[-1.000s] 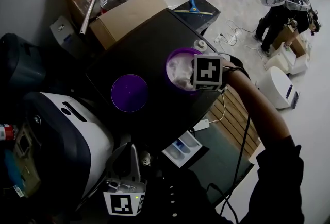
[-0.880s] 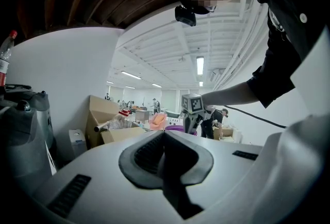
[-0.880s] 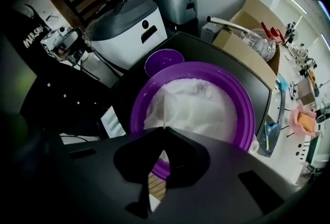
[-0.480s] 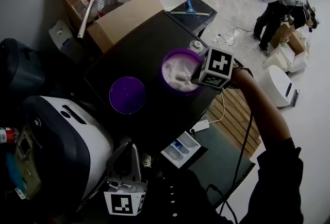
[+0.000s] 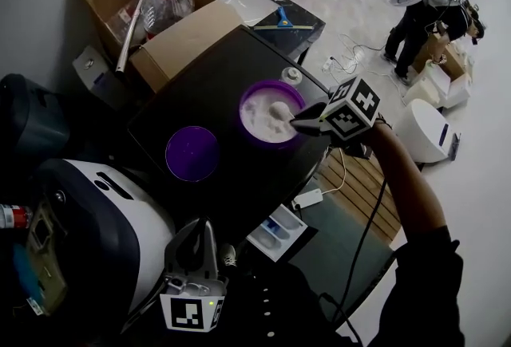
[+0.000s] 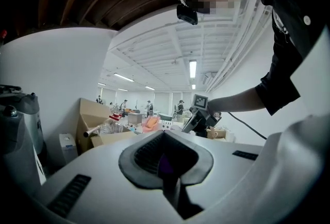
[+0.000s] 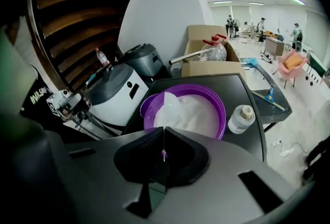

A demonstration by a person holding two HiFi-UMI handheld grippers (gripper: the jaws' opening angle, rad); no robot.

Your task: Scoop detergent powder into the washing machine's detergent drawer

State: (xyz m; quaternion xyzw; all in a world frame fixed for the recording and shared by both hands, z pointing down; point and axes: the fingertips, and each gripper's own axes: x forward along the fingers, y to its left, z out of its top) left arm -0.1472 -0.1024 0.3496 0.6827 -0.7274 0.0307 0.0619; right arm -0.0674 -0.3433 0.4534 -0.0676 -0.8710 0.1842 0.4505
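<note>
The detergent powder [image 7: 198, 115] lies white in the purple tub [image 7: 147, 110], which stands open on the black top of the washing machine [image 5: 207, 82], its purple lid [image 5: 192, 152] put aside so that a scoop can enter. The translucent scoop [image 7: 167, 108] is over the powder, tilted, with its bowl at the surface, probably to take a load. The detergent drawer [image 5: 275, 232] is pulled out below the front edge, ready to receive it. The right gripper [image 7: 164, 138] is clenched on the thin handle of the scoop. The left gripper [image 6: 165, 138] waits low near the person's body, jaws pressed together, holding nothing that I can see
</note>
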